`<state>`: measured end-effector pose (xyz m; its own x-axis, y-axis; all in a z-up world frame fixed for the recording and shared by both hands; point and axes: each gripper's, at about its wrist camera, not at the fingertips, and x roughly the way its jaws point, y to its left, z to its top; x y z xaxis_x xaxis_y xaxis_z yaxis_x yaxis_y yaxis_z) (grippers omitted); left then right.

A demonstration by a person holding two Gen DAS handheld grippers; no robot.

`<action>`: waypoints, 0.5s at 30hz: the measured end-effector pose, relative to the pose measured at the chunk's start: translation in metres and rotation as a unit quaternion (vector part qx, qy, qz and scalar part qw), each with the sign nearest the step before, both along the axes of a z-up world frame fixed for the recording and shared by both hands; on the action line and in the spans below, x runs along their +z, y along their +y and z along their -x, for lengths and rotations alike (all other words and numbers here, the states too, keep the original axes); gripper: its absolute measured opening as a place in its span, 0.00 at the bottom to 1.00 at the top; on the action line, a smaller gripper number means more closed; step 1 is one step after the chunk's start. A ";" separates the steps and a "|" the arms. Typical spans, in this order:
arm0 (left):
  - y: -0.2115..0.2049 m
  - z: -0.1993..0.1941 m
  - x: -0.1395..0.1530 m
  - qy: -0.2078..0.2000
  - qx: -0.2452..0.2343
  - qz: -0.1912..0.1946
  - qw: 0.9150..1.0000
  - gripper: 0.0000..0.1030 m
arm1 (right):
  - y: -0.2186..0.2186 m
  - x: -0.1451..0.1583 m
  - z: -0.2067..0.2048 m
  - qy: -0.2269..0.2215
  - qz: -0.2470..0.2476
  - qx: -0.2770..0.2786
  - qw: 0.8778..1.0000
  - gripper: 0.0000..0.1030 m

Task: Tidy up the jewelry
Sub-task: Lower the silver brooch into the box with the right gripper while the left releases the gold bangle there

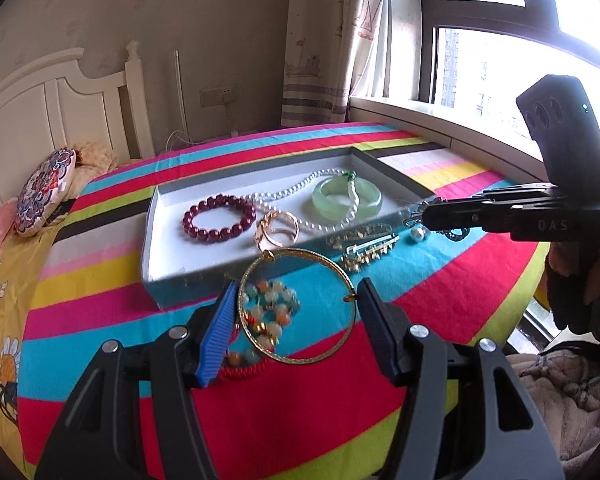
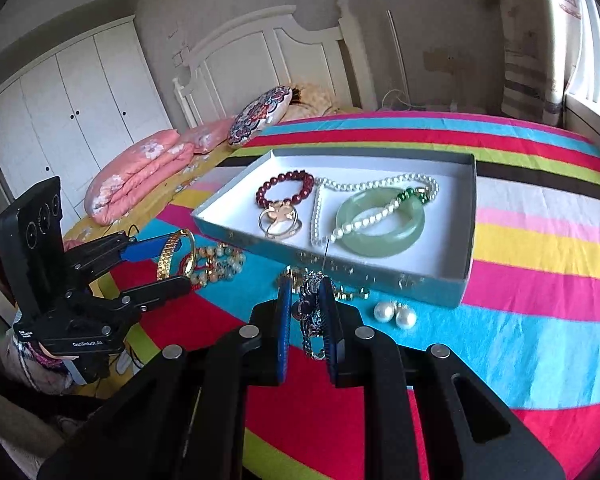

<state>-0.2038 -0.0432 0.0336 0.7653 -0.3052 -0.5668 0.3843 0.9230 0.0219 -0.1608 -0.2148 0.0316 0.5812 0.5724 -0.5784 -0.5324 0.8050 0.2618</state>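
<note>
A shallow white tray [image 1: 160, 248] [image 2: 470, 216] lies on the striped bedspread. In it are a red bead bracelet [image 1: 220, 220] [image 2: 284, 184], a pearl necklace [image 1: 292, 190] [image 2: 364, 220], a green jade bangle [image 1: 346, 200] [image 2: 380, 228] and a gold ring piece [image 1: 278, 230] [image 2: 280, 220]. My left gripper [image 1: 298, 286] [image 2: 178, 260] is shut on a thin gold bangle [image 1: 300, 360] [image 2: 168, 256], which spans the gap between both fingers, just in front of the tray. My right gripper [image 2: 306, 284] [image 1: 424, 216] is shut on a dark silvery chain [image 2: 312, 320] [image 1: 456, 234] that dangles near the tray's front right corner.
A pastel bead bracelet with red cord [image 1: 274, 312] [image 2: 216, 264] lies under the gold bangle. Gold clips [image 1: 370, 250] and two pearl earrings [image 2: 394, 314] rest on the blue stripe before the tray. A round patterned cushion [image 1: 44, 192] and a white headboard [image 2: 268, 52] are at the far end.
</note>
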 end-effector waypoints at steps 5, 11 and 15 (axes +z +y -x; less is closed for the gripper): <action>0.002 -0.022 0.009 0.001 0.000 0.008 1.000 0.58 | -0.002 0.011 -0.020 -0.004 -0.016 -0.008 1.000 0.17; 0.005 -0.050 0.021 0.005 0.007 0.012 1.000 0.58 | 0.000 0.015 -0.059 0.023 -0.058 -0.021 0.998 0.17; 0.009 -0.074 0.028 0.014 0.012 0.016 1.000 0.58 | 0.007 0.014 -0.084 0.050 -0.086 -0.029 0.995 0.17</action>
<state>-0.1299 -0.0338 0.0618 0.7570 -0.3049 -0.5779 0.3619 0.9321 -0.0177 -0.0766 -0.2073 0.0456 0.5613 0.6352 -0.5305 -0.4509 0.7722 0.4476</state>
